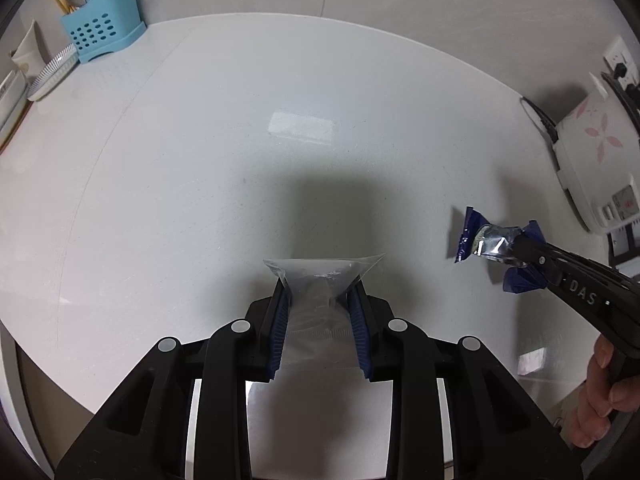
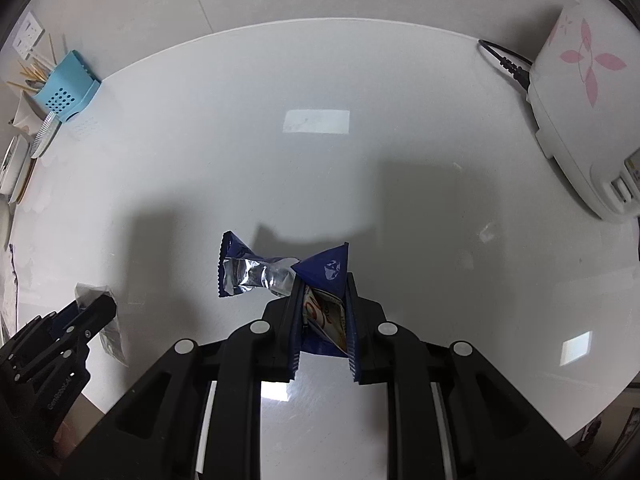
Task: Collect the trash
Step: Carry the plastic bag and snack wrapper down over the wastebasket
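Note:
A crumpled clear plastic wrapper [image 1: 324,270] is pinched between the blue pads of my left gripper [image 1: 320,284], lifted just above the white countertop [image 1: 240,140]. My right gripper [image 2: 323,282] is shut on a blue and silver foil snack wrapper [image 2: 256,274], whose twisted end sticks out to the left above the counter. The right wrist view shows the left gripper [image 2: 102,304] at lower left with the clear wrapper [image 2: 110,336] hanging from it. The left wrist view shows the right gripper [image 1: 520,248] at the right edge holding the foil wrapper [image 1: 488,242].
A light blue utensil holder [image 1: 102,26] and stacked plates [image 1: 52,72] stand at the back left. A white rice cooker [image 2: 580,92] with a pink flower print and a black cord [image 2: 504,60] sits at the right. A person's hand [image 1: 600,400] grips the right tool.

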Demonstrator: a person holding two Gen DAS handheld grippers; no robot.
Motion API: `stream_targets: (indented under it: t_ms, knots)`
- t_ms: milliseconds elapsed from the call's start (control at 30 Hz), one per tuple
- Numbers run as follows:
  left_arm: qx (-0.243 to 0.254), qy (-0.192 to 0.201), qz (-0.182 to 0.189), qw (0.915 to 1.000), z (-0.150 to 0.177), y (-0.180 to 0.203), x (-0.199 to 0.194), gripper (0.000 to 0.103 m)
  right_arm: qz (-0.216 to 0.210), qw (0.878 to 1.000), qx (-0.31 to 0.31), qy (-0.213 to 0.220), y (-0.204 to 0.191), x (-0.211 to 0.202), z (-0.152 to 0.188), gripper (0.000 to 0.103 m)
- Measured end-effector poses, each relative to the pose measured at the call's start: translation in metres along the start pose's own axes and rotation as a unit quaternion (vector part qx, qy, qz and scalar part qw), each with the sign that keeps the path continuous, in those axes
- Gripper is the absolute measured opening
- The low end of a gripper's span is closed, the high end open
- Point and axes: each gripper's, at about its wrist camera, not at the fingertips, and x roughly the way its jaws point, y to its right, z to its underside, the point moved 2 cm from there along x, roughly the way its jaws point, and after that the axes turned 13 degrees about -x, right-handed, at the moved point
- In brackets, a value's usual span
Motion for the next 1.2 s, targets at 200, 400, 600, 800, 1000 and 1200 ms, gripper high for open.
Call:
stream_targets:
  t_ms: [200, 400, 600, 800, 1000, 1200]
  knots:
    - [0.015, 0.006, 0.019, 0.9997, 0.021, -0.03, -0.028, 0.028, 0.004, 1.0, 0.004, 0.007, -0.025, -0.012, 0.025, 0.017]
    - [0.032, 0.008, 0.035, 0.9988, 0.053, -0.06, -0.054, 0.028, 0.004, 1.0, 0.009, 0.017, -0.055, -0.031, 0.058, 0.017]
    - [0.046, 0.006, 0.041, 0.9981, 0.091, -0.091, -0.07, 0.028, -0.006, 0.999, 0.004, 0.031, -0.084, -0.047, 0.098, 0.017]
    - [0.057, -0.009, 0.038, 0.9976, 0.131, -0.122, -0.072, 0.028, -0.046, 0.995, -0.023, 0.081, -0.118, -0.064, 0.146, 0.017]
    - [0.07, -0.019, 0.046, 0.9963, 0.169, -0.147, -0.066, 0.028, -0.091, 0.989, -0.06, 0.102, -0.153, -0.068, 0.194, 0.017]
    - [0.081, -0.034, 0.045, 0.9951, 0.197, -0.164, -0.047, 0.028, -0.089, 0.99, -0.091, 0.059, -0.177, -0.037, 0.229, 0.017]
